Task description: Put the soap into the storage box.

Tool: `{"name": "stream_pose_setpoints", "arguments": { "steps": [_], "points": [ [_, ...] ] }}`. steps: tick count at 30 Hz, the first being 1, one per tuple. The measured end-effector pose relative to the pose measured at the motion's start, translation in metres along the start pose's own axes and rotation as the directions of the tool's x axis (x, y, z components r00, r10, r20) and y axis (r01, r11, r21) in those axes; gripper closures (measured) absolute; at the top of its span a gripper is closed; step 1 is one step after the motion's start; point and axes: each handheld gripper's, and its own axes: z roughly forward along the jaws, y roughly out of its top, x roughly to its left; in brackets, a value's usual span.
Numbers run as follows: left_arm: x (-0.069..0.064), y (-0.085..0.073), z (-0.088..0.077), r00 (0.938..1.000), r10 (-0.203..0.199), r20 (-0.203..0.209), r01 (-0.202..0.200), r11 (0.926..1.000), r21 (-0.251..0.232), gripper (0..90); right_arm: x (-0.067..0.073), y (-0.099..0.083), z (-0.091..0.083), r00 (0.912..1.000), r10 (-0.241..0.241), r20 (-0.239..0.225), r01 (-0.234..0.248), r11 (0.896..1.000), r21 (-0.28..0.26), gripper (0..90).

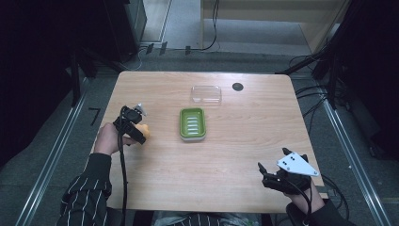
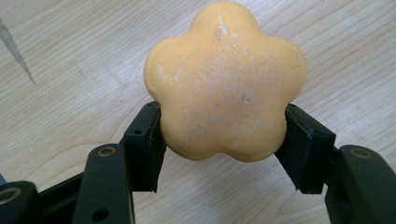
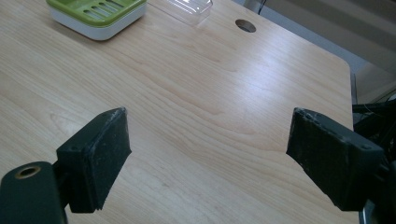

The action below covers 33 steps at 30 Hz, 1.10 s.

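Clearly, the left gripper (image 2: 224, 140) held a flower-shaped orange soap (image 2: 225, 81) between its jaws, just above the wooden table (image 1: 207, 165), left of the green soap dish (image 1: 192, 124). Right of the dish and nearer the person, the right gripper (image 3: 210, 154) stood wide apart, holding nothing.

Soap dish at table centre, lid behind it.
The soap dish (image 1: 192, 124) sits mid-frame on the table (image 1: 211, 165); the lid (image 1: 206, 94) lies above it, the soap (image 1: 142, 133) to its left, a hole (image 1: 237, 86) upper right.
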Motion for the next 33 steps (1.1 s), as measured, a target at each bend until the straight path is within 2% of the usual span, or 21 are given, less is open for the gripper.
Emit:
{"name": "stream_pose_setpoints", "arguments": {
  "steps": [6,11,21,27,33],
  "points": [
    [-0.006,0.008,0.000,0.9995,0.030,0.004,-0.030,0.9995,0.004,39.4,0.000,0.000,0.000,1.0000,0.002,0.000,-0.002,1.000,0.002,13.7],
    [-0.010,0.014,-0.001,0.9991,0.039,0.019,-0.039,0.9992,0.000,39.4,0.000,0.000,0.000,1.0000,0.001,-0.001,-0.001,1.000,0.001,13.7],
    [-0.019,0.030,-0.004,0.9970,0.074,0.021,-0.074,0.9972,-0.002,39.4,0.000,0.000,0.000,1.0000,-0.002,-0.003,0.002,1.000,0.002,13.7],
    [-0.027,0.041,-0.006,0.9944,0.103,0.025,-0.102,0.9946,-0.016,39.4,0.000,0.000,0.000,1.0000,0.001,-0.003,-0.001,1.000,0.001,13.7],
    [-0.034,0.050,-0.006,0.9905,0.135,0.030,-0.134,0.9909,-0.011,39.4,0.000,0.000,0.000,1.0000,0.002,-0.003,-0.002,1.000,0.001,13.7]
  ]
}}
